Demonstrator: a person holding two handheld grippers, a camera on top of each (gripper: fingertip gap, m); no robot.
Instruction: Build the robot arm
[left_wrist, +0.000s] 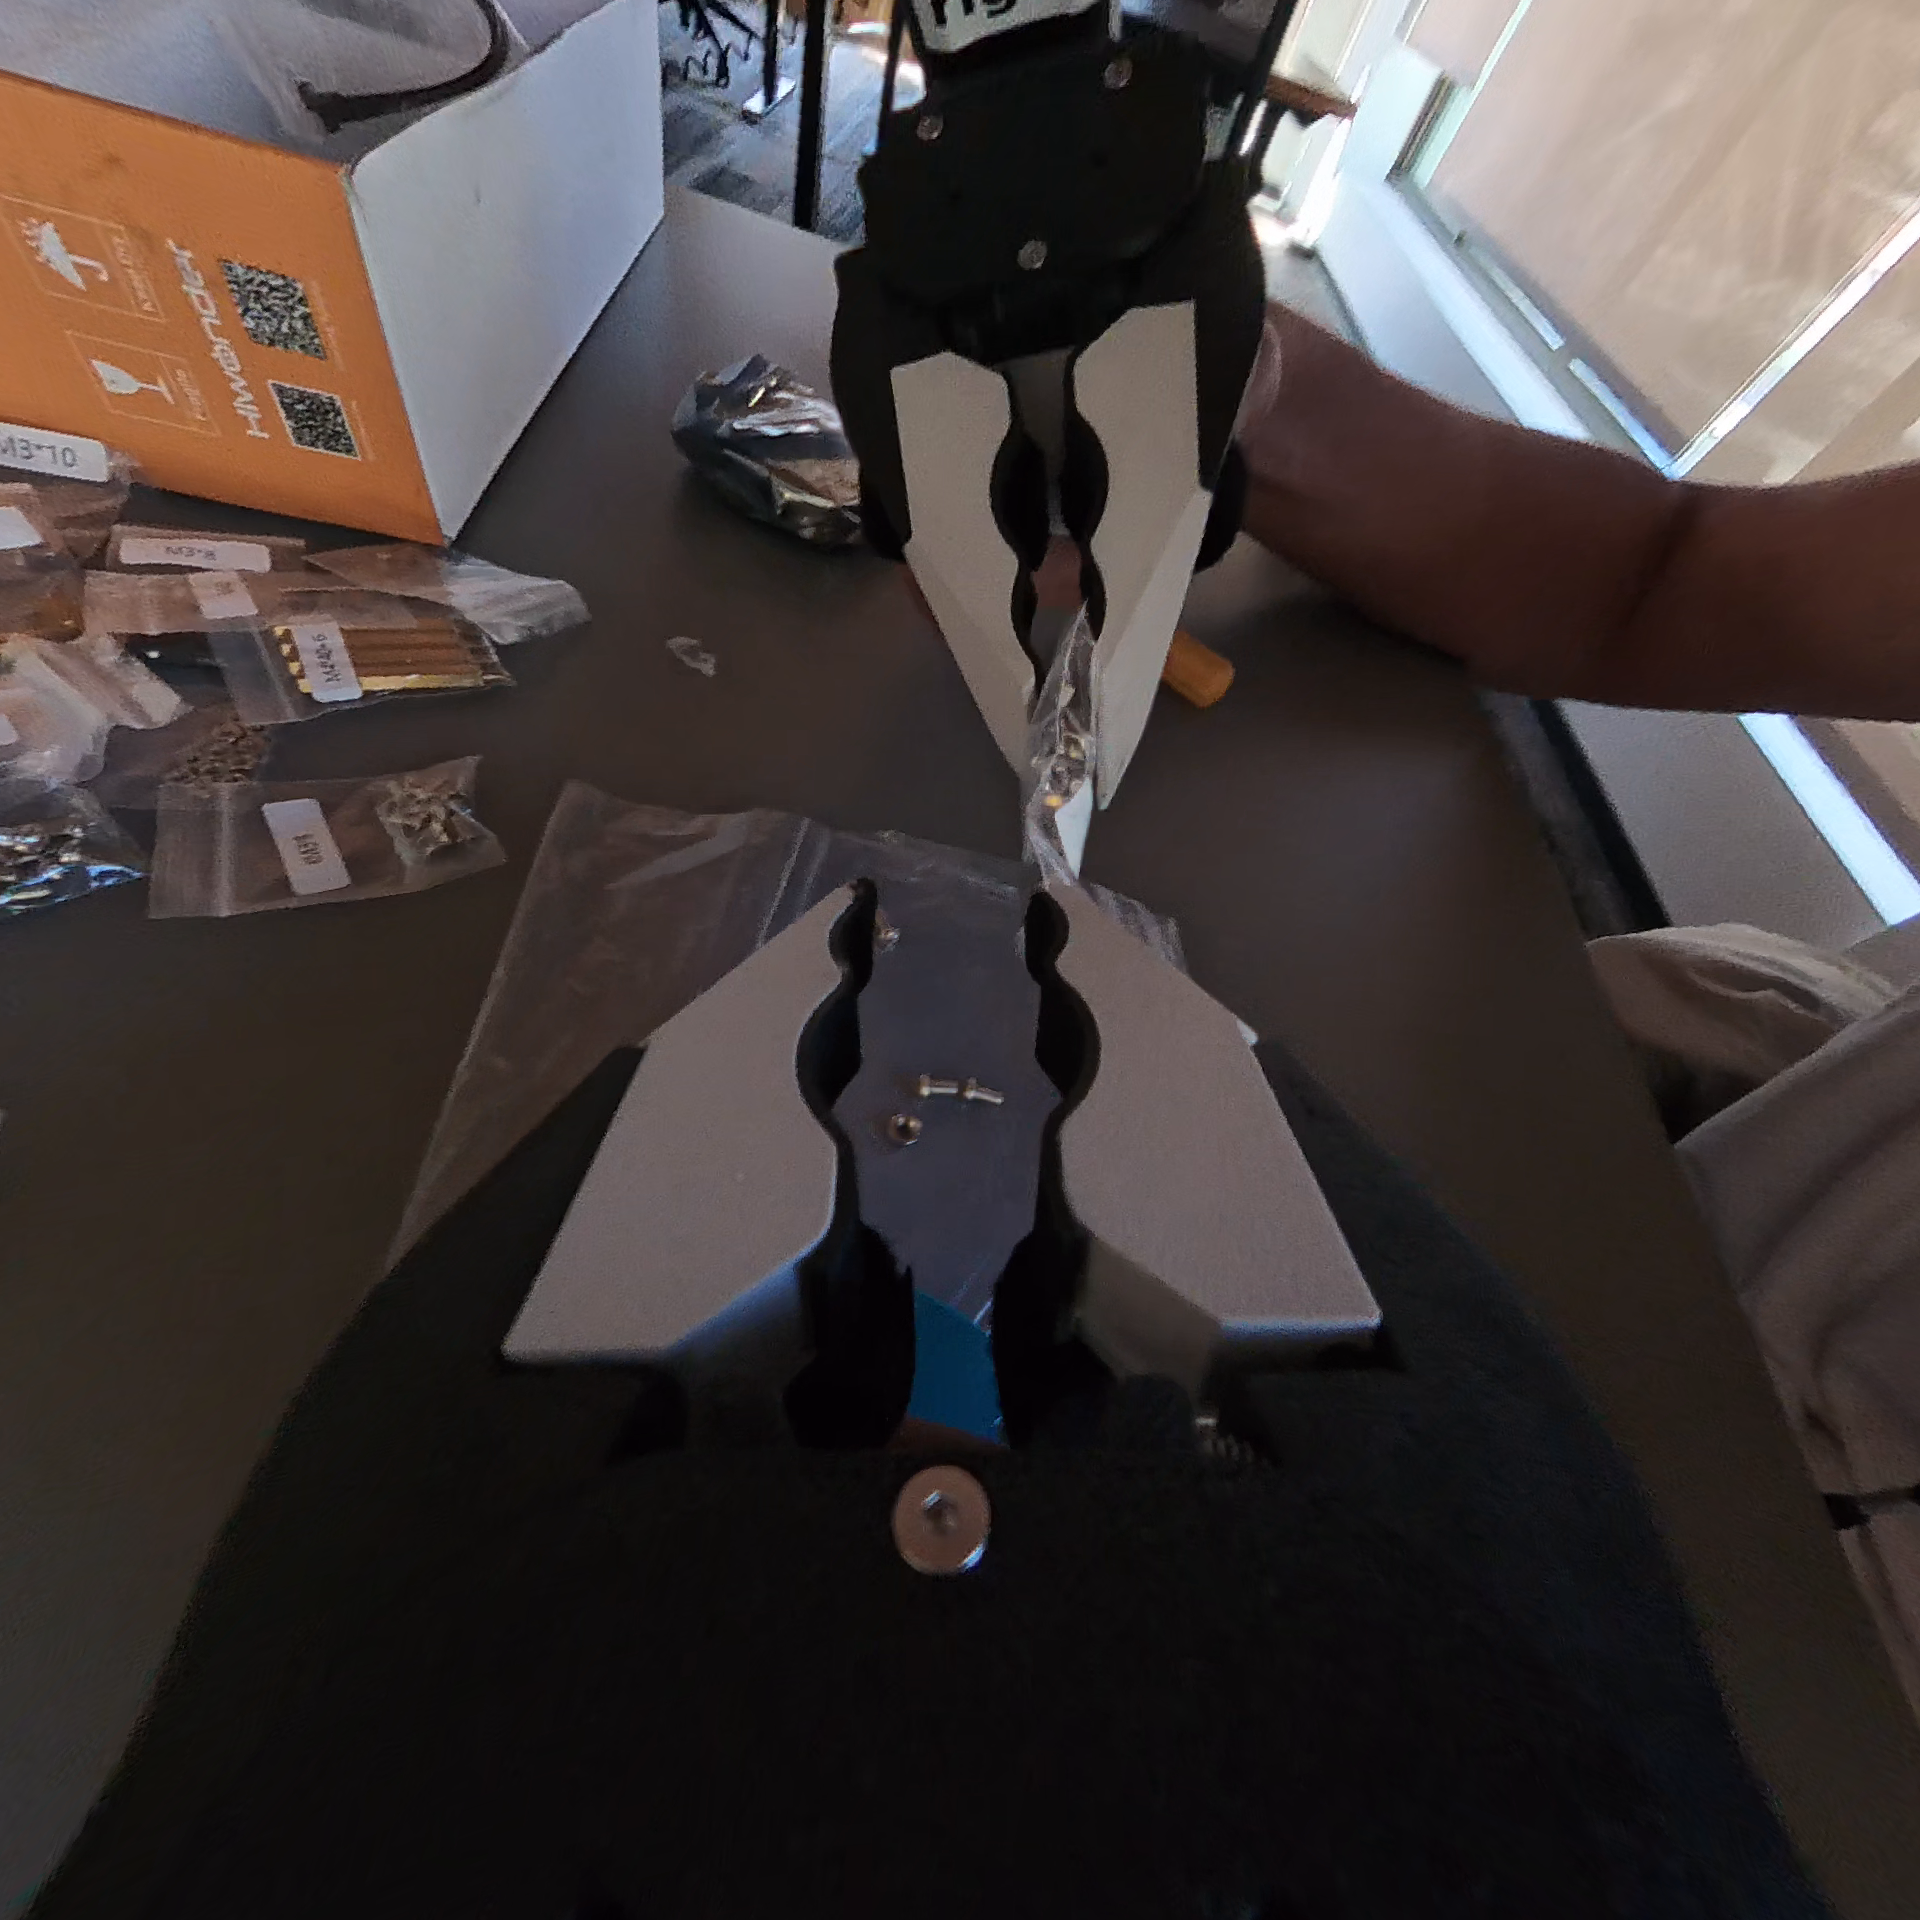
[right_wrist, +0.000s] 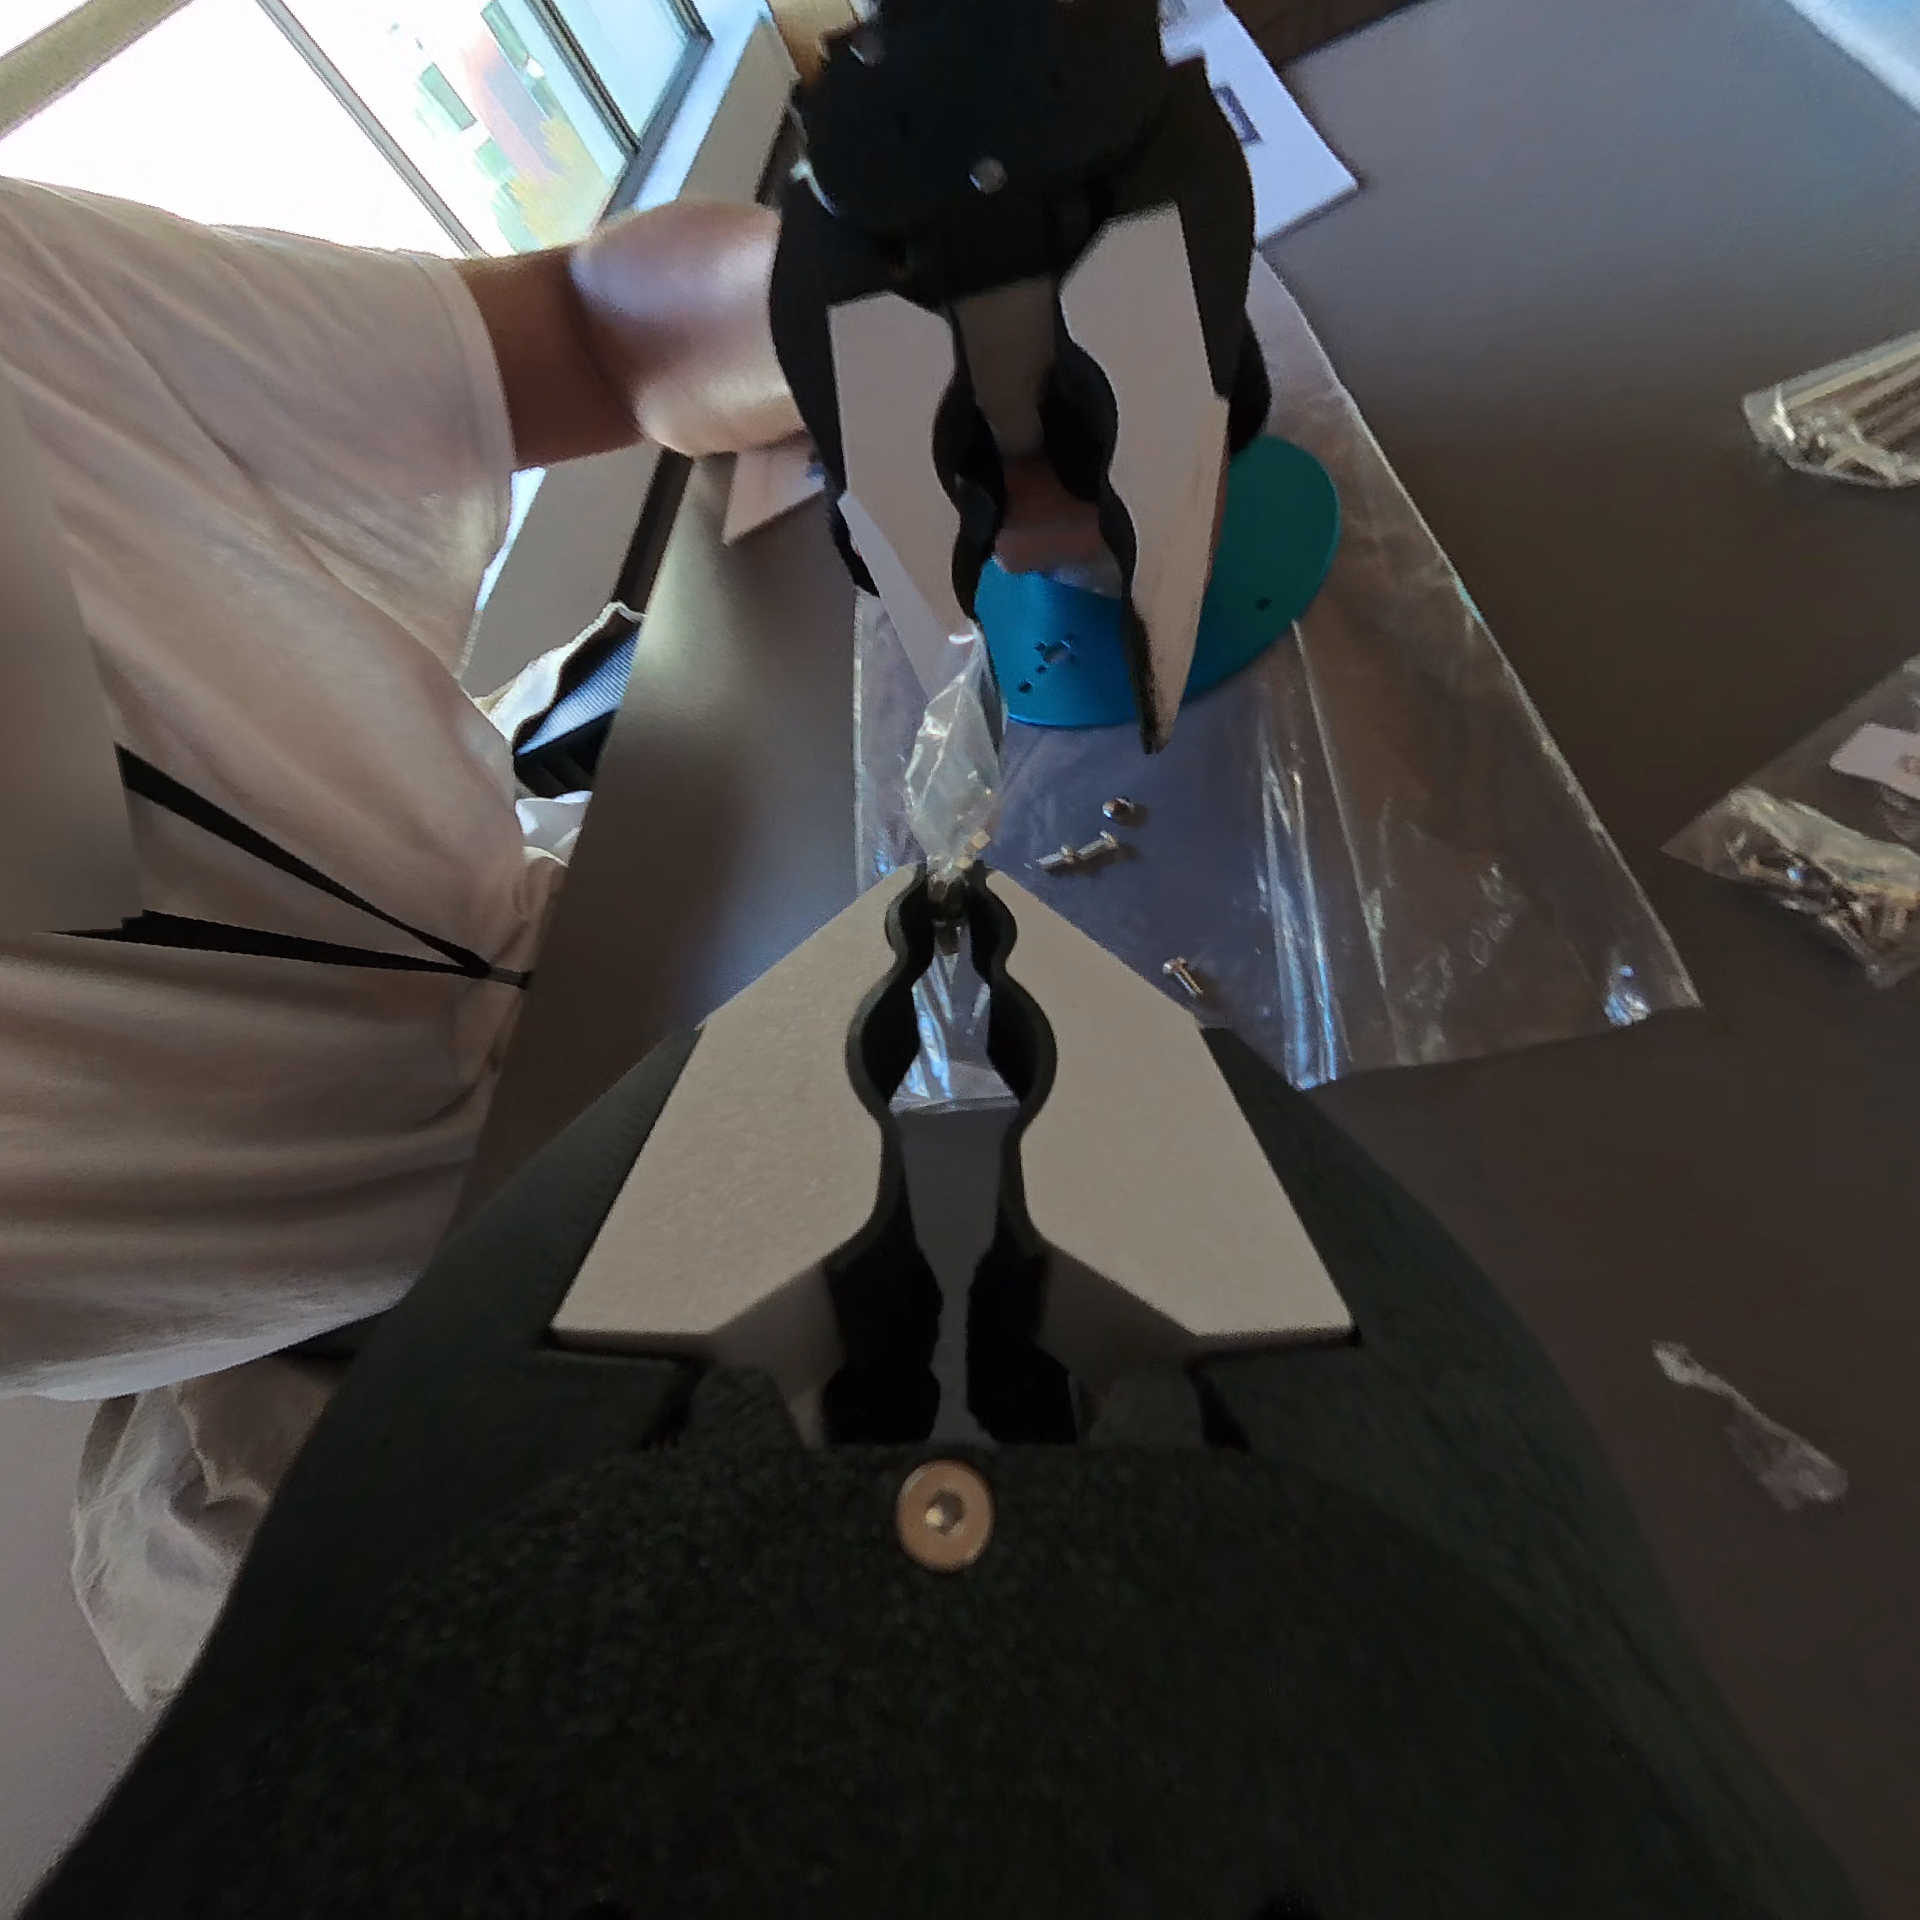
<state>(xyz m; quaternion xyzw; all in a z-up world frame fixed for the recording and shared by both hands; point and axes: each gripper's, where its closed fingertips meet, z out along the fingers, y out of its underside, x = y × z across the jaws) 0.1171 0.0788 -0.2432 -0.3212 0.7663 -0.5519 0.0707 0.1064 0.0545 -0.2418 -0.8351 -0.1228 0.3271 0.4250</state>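
Note:
My right gripper (right_wrist: 951, 883) is shut on a small clear bag of screws (right_wrist: 951, 790) and holds it above the table. It also shows in the left wrist view (left_wrist: 1070, 779), with the bag (left_wrist: 1065, 717) hanging from its tips. My left gripper (left_wrist: 945, 899) is open and empty, facing the right one. The bag's free end is at one of its fingertips (right_wrist: 956, 634). Under it a large clear plastic bag (left_wrist: 623, 914) lies flat with loose screws (left_wrist: 951, 1091) on it and a blue metal part (right_wrist: 1278, 540).
An orange and white box (left_wrist: 208, 312) and several small hardware bags (left_wrist: 312, 831) lie at the left. A dark foil bag (left_wrist: 769, 447) lies behind. More screw bags (right_wrist: 1818, 862) lie at the right. The person's arm (left_wrist: 1558, 582) and the table edge (left_wrist: 1558, 790) are close. Both grippers' tips are close together, under 4 cm apart.

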